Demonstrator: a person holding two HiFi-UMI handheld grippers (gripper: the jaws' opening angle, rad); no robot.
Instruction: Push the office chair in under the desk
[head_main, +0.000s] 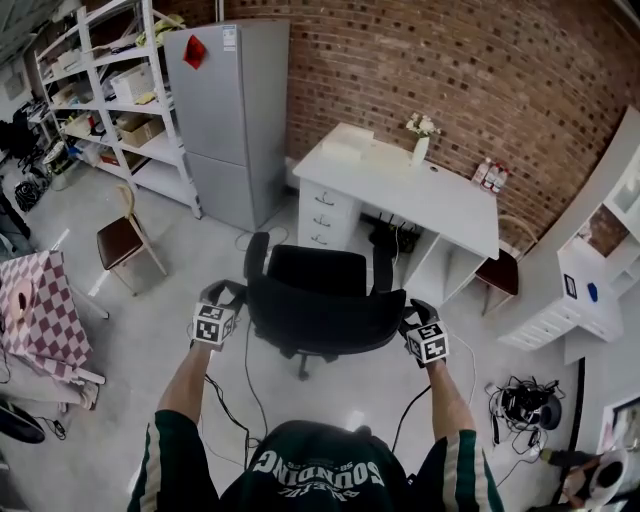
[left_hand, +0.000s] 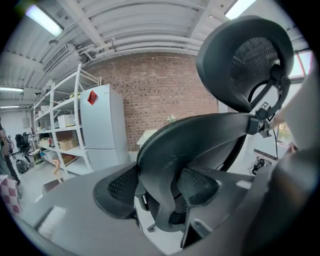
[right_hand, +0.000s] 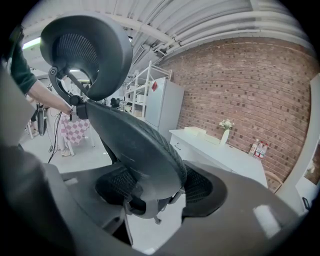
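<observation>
Far left: checked tablecloth (head_main: 35, 305), wooden chair (head_main: 120, 238), white shelving (head_main: 110, 90), grey fridge (head_main: 225, 110). Left gripper (left_hand: 157, 186) is clamped on the left edge of the office chair's (head_main: 320, 300) backrest, the rim pinched between both pads. The chair stands on open floor short of the white desk (head_main: 400, 180), seat toward the kneehole, not under it. A drawer unit (head_main: 325, 215) bounds the opening's left; a dark cable bundle (head_main: 395, 238) lies inside it. Right gripper (right_hand: 157, 186) is clamped on the backrest's right edge. Brown stool (head_main: 500, 272) beside the desk; cable tangle (head_main: 520, 400) on the floor farther right.
</observation>
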